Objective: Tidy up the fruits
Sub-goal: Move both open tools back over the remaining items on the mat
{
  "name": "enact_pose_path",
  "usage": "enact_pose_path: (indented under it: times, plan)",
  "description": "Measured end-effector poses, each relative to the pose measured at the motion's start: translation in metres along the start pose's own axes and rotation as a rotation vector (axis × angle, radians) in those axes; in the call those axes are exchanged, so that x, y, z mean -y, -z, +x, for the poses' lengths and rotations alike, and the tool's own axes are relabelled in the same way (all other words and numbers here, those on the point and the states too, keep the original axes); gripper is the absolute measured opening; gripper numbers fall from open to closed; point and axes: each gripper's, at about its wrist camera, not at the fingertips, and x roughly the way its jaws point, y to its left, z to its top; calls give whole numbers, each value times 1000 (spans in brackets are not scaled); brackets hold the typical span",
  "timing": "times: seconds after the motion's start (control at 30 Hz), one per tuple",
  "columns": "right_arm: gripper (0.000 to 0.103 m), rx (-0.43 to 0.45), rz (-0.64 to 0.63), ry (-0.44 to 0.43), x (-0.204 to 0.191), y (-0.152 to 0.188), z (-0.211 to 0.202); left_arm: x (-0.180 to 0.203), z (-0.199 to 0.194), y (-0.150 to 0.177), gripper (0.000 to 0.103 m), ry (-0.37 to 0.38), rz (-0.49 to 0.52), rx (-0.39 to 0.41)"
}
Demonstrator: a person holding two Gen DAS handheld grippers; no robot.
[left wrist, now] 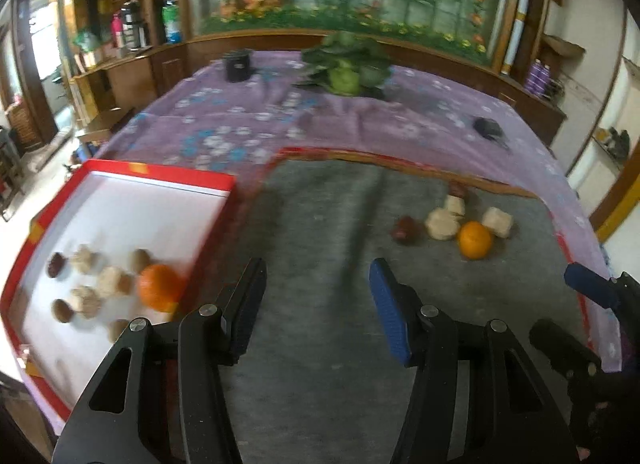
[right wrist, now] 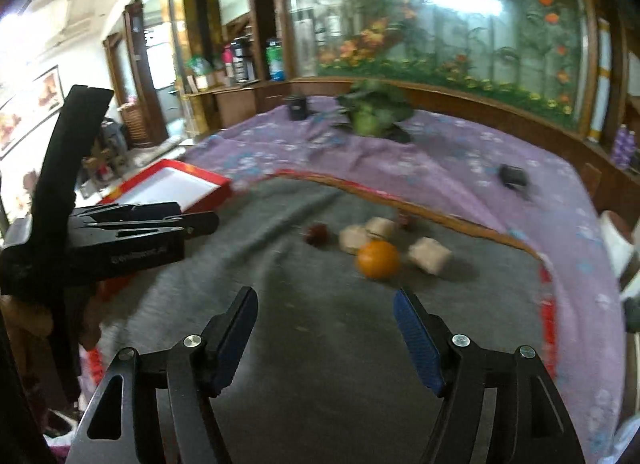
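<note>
A red box with a white floor [left wrist: 160,174] sits at the left. It holds an orange [left wrist: 159,287] and several pale and brown fruits. On the grey mat [left wrist: 320,216] to the right lie another orange [left wrist: 474,240], three pale wrapped fruits [left wrist: 442,224] and a dark red fruit [left wrist: 405,229]. My left gripper [left wrist: 317,270] hovers open over bare mat beside the box, with nothing between its pads. My right gripper [right wrist: 325,296] is open and empty, a little short of the loose orange [right wrist: 378,259]. One of its blue-padded fingers [left wrist: 590,288] shows at the right edge.
A purple flowered cloth [left wrist: 248,120] covers the table around the mat. A leafy green plant [left wrist: 346,72], a dark cup [left wrist: 238,64] and a small dark object [left wrist: 488,129] sit farther back. Wooden shelves and a flowered glass panel stand behind.
</note>
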Motion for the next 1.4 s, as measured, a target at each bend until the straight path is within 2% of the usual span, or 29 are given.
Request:
enact_pose_path:
  times: [0.2,0.4,0.83,1.4]
  plan:
    - [69,-14,98,1,38,10,-1,25,9,0,54,28,36,-22]
    - [69,-23,118,-11,50,16,2,32,23,-2,54,23,56,-47]
    - [70,-59,145,-30,65,23,11,46,43,-7,54,63,84,-93]
    - [69,-56,162,66,104,32,-10,56,55,-9,54,94,101,-124]
